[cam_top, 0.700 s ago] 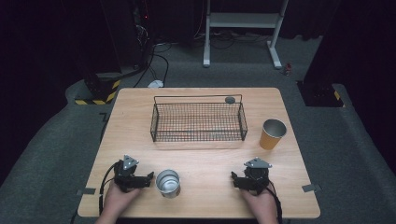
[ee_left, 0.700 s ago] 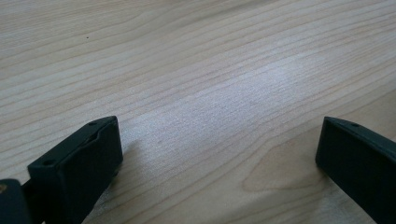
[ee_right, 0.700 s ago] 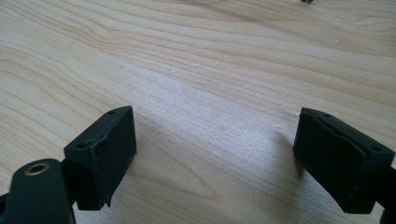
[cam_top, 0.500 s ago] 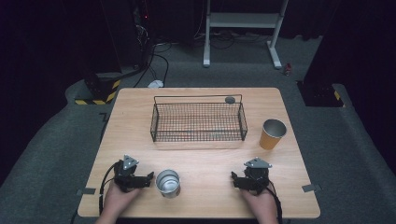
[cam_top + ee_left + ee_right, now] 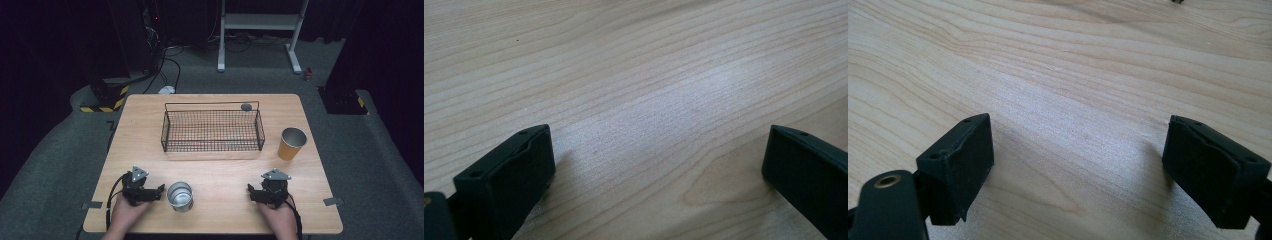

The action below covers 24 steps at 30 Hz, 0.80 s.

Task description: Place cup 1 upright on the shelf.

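Note:
My left gripper [image 5: 141, 189] rests on the wooden table [image 5: 220, 165] near the front left, held by a hand, with a silver metal cup [image 5: 179, 196] just to its right. In the left gripper view its jaws stand wide apart over bare wood, so the left gripper [image 5: 659, 155] is open with nothing between them. My right gripper [image 5: 267, 191] rests near the front right, also held by a hand. The right gripper [image 5: 1080, 155] is open over bare wood in its own view. An orange paper cup [image 5: 291, 143] stands upright farther back on the right.
A black wire basket [image 5: 212, 130] sits in the middle back of the table. A small dark round object [image 5: 246, 106] lies behind the basket's far right corner. Grey carpet, cables and a white stand's legs lie beyond the table.

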Available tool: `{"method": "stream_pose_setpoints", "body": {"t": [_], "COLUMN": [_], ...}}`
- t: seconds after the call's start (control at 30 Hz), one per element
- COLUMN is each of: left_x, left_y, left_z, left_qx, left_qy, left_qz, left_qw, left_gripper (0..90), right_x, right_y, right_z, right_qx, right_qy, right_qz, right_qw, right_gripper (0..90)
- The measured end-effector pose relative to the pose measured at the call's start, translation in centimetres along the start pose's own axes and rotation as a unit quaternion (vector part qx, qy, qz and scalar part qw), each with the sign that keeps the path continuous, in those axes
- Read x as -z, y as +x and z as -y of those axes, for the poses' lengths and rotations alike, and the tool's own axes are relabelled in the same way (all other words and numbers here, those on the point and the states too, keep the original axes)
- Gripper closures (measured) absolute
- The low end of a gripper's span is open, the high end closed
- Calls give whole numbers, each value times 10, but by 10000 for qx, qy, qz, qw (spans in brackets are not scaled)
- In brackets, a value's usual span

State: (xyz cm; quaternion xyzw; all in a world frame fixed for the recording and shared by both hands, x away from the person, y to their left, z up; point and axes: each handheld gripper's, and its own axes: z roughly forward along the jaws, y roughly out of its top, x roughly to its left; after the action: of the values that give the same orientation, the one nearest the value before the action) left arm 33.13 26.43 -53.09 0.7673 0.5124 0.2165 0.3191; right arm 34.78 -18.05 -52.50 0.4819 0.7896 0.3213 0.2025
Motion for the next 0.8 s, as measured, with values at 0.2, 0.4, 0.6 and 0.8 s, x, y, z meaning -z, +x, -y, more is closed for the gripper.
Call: {"method": "stream_pose_setpoints", "body": {"t": [0.2, 0.4, 0.6, 0.8], "left_x": [0, 0, 0, 0], "left_y": [0, 0, 0, 0], "left_z": [0, 0, 0, 0], "left_qx": [-3, -4, 9, 17], "left_qy": [0, 7, 11, 14], "left_qz": [-7, -3, -18, -18], "left_qw": [10000, 10000, 10000, 10000], "left_gripper": [9, 9, 7, 2], "right_x": [0, 0, 3, 8], "right_y": [0, -1, -1, 1], "right_z": [0, 0, 0, -1], "right_qx": [19, 28, -20, 47], "right_qy": [0, 4, -65, -244], "right_qz": [-11, -9, -4, 1], "right_qw": [10000, 10000, 10000, 9997], "right_gripper": [130, 116, 112, 106]}}
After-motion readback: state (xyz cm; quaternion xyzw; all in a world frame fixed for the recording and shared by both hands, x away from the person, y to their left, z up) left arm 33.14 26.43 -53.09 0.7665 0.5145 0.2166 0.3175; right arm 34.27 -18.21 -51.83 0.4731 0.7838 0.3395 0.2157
